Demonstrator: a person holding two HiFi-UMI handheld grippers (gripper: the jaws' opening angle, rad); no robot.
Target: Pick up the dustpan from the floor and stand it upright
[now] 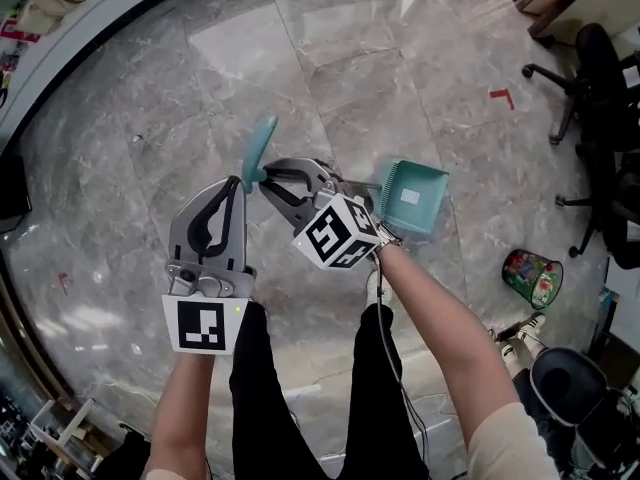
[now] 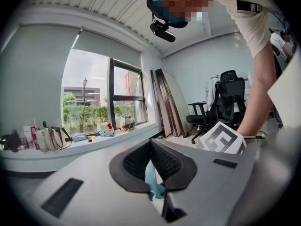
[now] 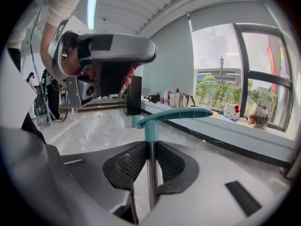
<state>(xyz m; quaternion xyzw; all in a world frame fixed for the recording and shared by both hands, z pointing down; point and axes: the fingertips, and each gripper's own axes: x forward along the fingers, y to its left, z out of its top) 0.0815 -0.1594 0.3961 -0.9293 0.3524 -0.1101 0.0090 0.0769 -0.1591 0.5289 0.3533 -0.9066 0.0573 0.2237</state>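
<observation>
Teal dustpan [image 1: 412, 196] is up in both claws, so the pick-up looks done. What's left, I'd say: bring it fully upright, set it down, let go.

Head view: pan end sits low over the marble floor [image 1: 350, 58], right of centre, just ahead of the person's feet. Can't tell if it touches the floor or hangs just above it. Pole runs from the pan up-left toward the camera, ending in the handle [image 1: 260, 140]. It looks steep, prob. near upright. L claw [image 1: 240, 183] and R claw [image 1: 272, 182] meet side by side at the top end.

Left gripper view: L claw [image 2: 153, 173] jaws are nearly together, w/ a teal piece of the handle [image 2: 151, 180] pinched between the pads. R claw's marker cube shows close by on the right.

Right gripper view: R claw [image 3: 151, 168] jaws are pressed onto the metal pole [image 3: 151, 182], just below the teal collar. Handle [image 3: 174, 114] curves off to the right above them. L claw hangs upper left, near the handle. Grip looks firm and centred.
</observation>
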